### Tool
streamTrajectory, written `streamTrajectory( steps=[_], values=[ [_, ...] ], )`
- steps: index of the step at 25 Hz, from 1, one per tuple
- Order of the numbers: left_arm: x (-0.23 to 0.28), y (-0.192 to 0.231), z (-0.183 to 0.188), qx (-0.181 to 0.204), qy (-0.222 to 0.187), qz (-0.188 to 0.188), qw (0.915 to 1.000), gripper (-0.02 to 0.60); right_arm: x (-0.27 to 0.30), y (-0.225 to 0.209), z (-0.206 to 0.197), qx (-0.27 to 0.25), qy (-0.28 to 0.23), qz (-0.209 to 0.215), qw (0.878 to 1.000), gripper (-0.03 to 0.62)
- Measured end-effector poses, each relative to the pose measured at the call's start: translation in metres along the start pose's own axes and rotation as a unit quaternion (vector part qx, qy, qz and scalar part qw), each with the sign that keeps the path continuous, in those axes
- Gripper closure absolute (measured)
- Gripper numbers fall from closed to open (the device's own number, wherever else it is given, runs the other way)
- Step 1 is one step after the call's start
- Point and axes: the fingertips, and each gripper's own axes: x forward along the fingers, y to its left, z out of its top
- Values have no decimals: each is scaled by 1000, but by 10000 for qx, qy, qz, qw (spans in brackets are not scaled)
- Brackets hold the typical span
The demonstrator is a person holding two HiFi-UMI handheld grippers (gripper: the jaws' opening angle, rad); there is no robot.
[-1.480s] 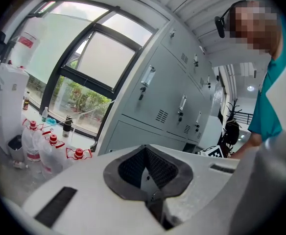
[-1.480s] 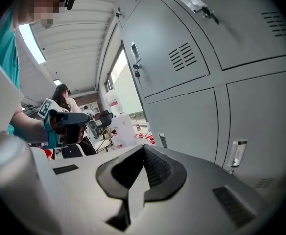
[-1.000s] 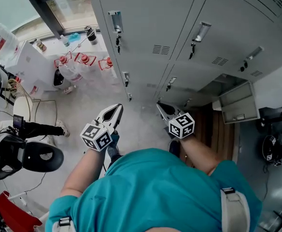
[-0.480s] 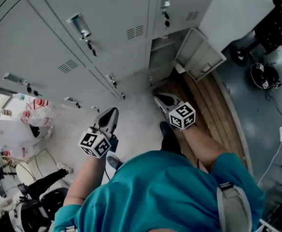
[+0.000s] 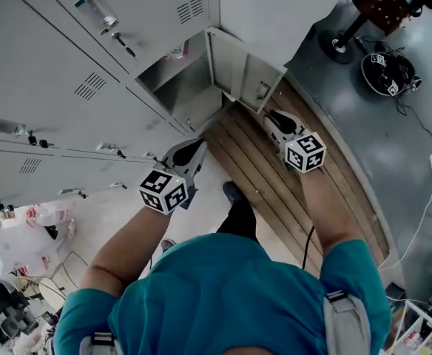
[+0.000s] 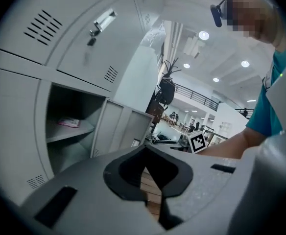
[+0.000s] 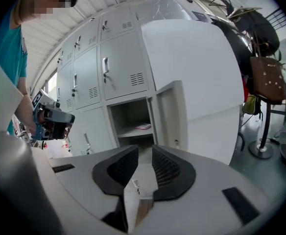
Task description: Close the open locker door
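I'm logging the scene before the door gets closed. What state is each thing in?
Locker door: open, neither gripper on it.
Locker compartment: exposed, pink item on its shelf.
Neighbouring locker doors: shut.
Left gripper: shut, empty.
Right gripper: open, jaws have just been opening, nothing between them.

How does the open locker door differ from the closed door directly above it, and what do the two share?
The open locker door stands swung out, baring a shelved compartment; the closed door lies shut and flush. The closed door shows its outer face, with handle and vent slots; the open locker door shows its inner face. Both are pale grey metal.
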Motion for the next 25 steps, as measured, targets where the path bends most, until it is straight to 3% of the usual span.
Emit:
streamTrajectory(
  steps=[3,6,13,20,25],
  values=[
    [60,-8,3,9,27,-72,10000,578,4,-64,8,-155,-55,-61,9998,520],
    [97,-11,2,-13,209,45,9998,578,20,-93,8,-125,-12,234,9996,511],
    [149,-6,2,-152,347,181,9991,578,48,-103,9,-624,357,1639,9839,513],
    [154,4,-3,-275,360,213,9987,578,48,-91,7,-974,533,2307,9667,516],
    [142,17,-5,-394,266,236,9986,578,48,-63,2,-1112,629,2507,9596,513]
  ],
)
